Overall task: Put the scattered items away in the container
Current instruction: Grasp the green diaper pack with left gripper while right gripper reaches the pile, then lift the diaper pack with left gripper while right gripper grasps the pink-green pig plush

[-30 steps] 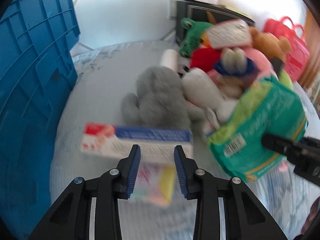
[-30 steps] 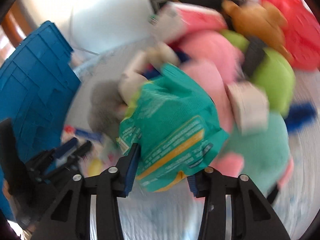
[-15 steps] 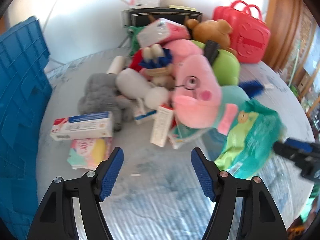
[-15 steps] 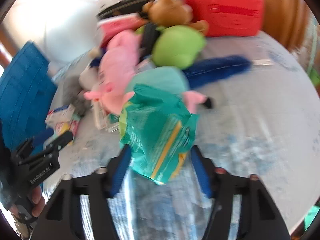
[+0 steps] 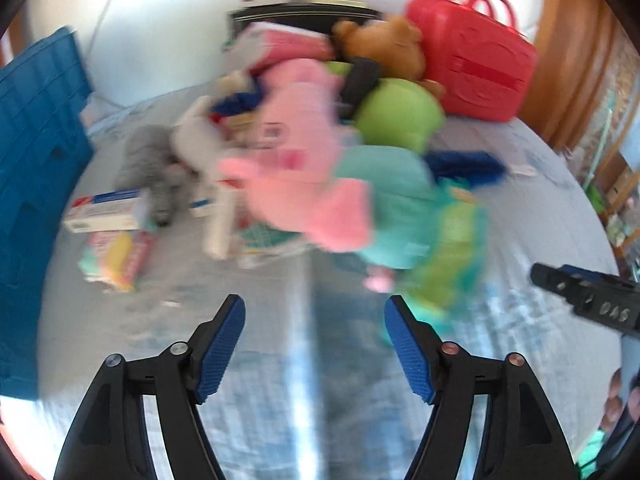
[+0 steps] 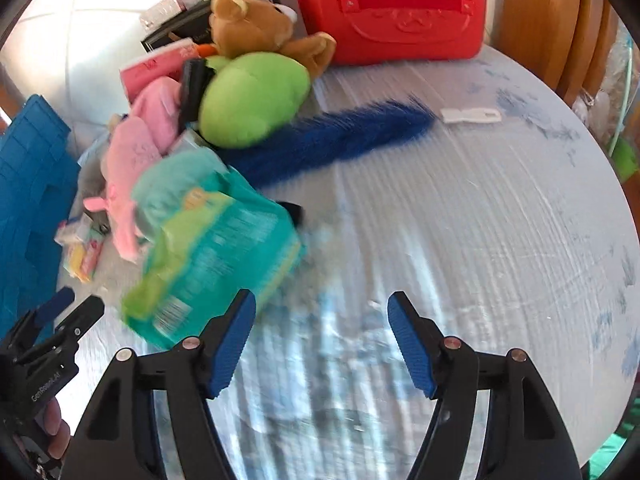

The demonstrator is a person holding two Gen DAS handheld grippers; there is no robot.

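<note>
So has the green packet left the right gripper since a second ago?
Yes. The green packet now lies on the bed beside the pink plush, left of the right gripper, whose jaws have just been opening, empty.

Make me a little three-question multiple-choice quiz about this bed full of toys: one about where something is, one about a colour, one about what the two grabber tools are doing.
1. Where does the brown teddy bear lie?
A. Against the red case
B. Inside the blue crate
C. Between the right grabber's fingers

2. What colour is the long furry thing stretched out by the green plush?
A. Yellow
B. Dark blue
C. White

3. What state are the two grabbers in?
A. Both clamped on toys
B. One holds the teal packet
C. Both open, holding nothing

Answers
1. A: the bear leans at the case's lower left corner.
2. B: its fur is deep blue against the pale bedcover.
3. C: the left gripper and the right gripper each show a wide gap with only bedcover between the pads; the packet lies beside the right one.
</note>
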